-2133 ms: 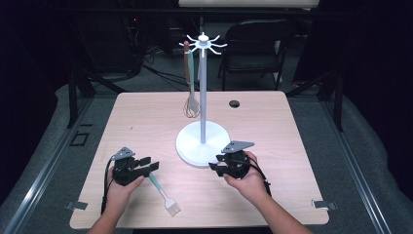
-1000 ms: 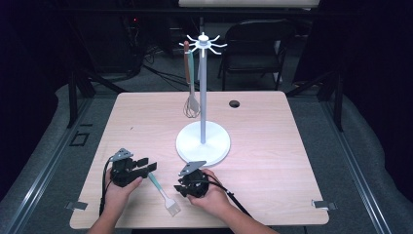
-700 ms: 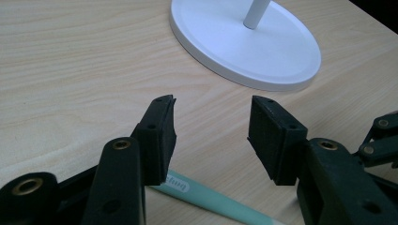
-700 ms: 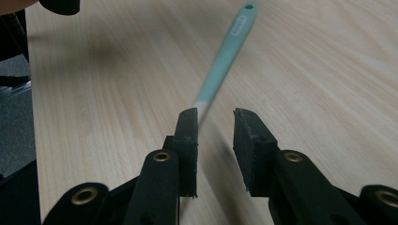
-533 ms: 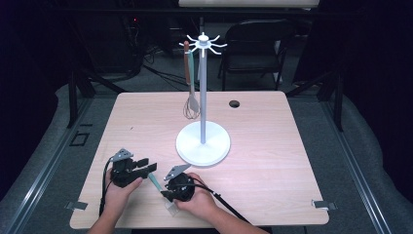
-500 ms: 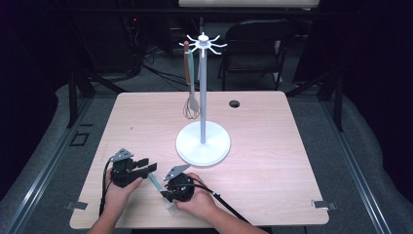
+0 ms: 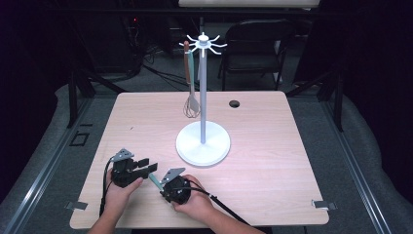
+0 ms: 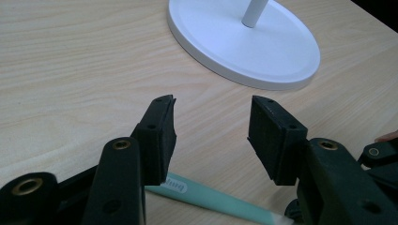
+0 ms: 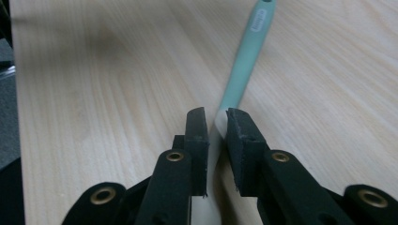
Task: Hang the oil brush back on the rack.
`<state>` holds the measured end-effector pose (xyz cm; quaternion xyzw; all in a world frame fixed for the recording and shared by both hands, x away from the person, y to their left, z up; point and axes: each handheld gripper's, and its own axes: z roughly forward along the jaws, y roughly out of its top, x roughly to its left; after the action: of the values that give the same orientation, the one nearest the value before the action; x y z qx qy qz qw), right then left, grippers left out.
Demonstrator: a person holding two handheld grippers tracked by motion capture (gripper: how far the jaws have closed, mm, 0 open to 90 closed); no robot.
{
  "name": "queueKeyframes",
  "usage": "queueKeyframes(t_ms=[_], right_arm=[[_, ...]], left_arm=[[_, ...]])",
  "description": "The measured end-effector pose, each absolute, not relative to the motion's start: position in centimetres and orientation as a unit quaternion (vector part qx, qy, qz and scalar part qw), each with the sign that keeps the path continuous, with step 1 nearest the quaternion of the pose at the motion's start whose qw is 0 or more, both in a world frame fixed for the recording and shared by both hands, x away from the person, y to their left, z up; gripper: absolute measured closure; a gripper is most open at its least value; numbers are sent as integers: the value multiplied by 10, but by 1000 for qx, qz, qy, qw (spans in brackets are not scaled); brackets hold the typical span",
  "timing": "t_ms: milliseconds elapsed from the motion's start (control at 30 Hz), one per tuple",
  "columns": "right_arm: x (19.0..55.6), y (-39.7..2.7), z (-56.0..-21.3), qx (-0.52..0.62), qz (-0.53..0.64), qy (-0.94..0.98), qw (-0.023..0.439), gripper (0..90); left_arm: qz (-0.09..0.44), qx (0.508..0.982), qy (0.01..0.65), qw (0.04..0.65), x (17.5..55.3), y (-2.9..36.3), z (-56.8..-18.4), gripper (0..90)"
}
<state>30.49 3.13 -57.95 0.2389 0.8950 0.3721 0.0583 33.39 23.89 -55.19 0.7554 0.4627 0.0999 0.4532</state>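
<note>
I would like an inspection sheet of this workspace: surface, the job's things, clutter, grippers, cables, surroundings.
Surface: light wooden table, with a round cable hole near the far edge.
Job's things: a mint-handled brush lies flat near the front edge; a white utensil stand at mid-table, a whisk hanging from its hooks.
Clutter: nothing seen.
Grippers: left gripper open, jaws wide above the brush handle; right gripper has just been closing, jaws tight against the brush's pale neck.
Cables: one black cable trails from the right gripper, another from the left.
Surroundings: dark room, grey floor, a black chair behind the table.
</note>
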Motion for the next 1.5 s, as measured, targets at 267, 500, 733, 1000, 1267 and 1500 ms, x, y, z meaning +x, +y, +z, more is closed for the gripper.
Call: queueKeyframes(t_ms=[267, 500, 733, 1000, 1267, 1500], right_arm=[[308, -4, -577, 264, 362, 892, 57, 830], [306, -64, -575, 283, 358, 888, 51, 830], [298, -122, -574, 322, 354, 876, 56, 829], [295, -141, -572, 339, 356, 869, 56, 795], [300, -132, -572, 340, 369, 862, 66, 793], [300, -124, -577, 343, 367, 861, 78, 809]], left_arm=[[99, 758, 459, 452, 333, 237, -552, 510], [97, 760, 458, 450, 333, 234, -553, 511], [93, 763, 456, 448, 333, 227, -554, 511], [84, 770, 450, 445, 332, 218, -556, 510], [76, 774, 446, 443, 330, 208, -559, 510], [69, 779, 440, 441, 330, 198, -561, 508]])
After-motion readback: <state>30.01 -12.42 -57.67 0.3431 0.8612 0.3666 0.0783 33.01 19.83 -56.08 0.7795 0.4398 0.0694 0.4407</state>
